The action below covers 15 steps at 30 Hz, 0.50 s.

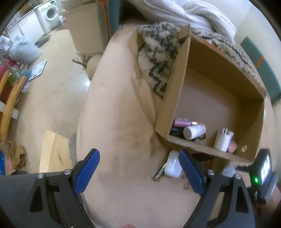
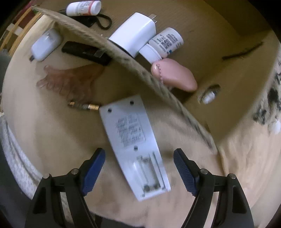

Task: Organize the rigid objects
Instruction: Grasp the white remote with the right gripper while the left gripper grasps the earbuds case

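Note:
A cardboard box (image 1: 252,112) lies on a beige cushion and holds a white charger (image 1: 223,139), a white bottle (image 1: 194,131) and pink items. My left gripper (image 1: 139,171) is open above the cushion; a white case (image 1: 173,164) lies by its right finger. In the right wrist view my right gripper (image 2: 139,169) is open around a white remote (image 2: 135,143) lying face down with its battery bay open. A battery (image 2: 84,105), a clear pink comb (image 2: 70,80), a black device (image 2: 86,52) and the white case (image 2: 44,45) lie outside the box wall (image 2: 140,70).
A patterned fleece throw (image 1: 158,56) and a white blanket (image 1: 196,15) lie behind the box. Tiled floor, a washing machine (image 1: 50,13) and wooden chairs (image 1: 10,98) are at the left. Inside the box are a pink object (image 2: 175,75) and a second bottle (image 2: 82,7).

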Each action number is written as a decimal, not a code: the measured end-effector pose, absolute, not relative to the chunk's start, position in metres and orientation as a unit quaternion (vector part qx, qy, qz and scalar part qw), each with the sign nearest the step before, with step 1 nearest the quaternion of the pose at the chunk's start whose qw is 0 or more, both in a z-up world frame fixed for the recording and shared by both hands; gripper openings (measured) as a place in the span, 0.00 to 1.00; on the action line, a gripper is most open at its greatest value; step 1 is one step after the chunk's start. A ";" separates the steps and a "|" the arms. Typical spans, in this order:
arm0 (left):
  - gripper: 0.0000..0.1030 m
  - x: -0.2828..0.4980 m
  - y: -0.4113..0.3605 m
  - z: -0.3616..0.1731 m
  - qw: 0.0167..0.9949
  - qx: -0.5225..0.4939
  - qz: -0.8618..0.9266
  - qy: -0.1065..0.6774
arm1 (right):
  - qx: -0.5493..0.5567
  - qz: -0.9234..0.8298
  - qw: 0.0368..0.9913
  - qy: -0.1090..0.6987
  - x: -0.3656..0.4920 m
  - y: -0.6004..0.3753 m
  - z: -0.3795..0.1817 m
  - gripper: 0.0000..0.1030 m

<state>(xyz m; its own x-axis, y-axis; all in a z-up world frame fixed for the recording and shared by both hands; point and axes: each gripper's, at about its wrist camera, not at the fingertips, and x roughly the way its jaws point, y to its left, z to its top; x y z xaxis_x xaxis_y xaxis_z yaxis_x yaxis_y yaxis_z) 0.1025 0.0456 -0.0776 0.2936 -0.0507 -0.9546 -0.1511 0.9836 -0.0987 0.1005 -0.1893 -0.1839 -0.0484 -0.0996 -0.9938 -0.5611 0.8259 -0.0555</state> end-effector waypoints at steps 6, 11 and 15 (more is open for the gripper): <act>0.86 0.106 0.021 -0.113 0.753 -0.061 -0.021 0.655 | -0.180 0.152 0.665 0.709 0.109 -0.187 -0.181 0.52; 0.84 0.115 -0.022 -0.127 0.746 0.022 -0.056 0.664 | -0.122 0.149 0.676 0.711 0.101 -0.192 -0.168 0.45; 0.84 0.117 -0.049 -0.139 0.742 0.073 -0.070 0.663 | -0.067 0.141 0.694 0.703 0.091 -0.202 -0.153 0.44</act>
<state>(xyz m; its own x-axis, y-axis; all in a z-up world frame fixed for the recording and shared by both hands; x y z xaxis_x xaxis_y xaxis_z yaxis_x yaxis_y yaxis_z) 0.1168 -0.0493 -0.1394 0.1107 -0.0065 -0.9938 0.2007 0.9795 0.0160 0.0911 -0.2019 -0.1534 -0.0267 0.1008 -0.9945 -0.2896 0.9515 0.1042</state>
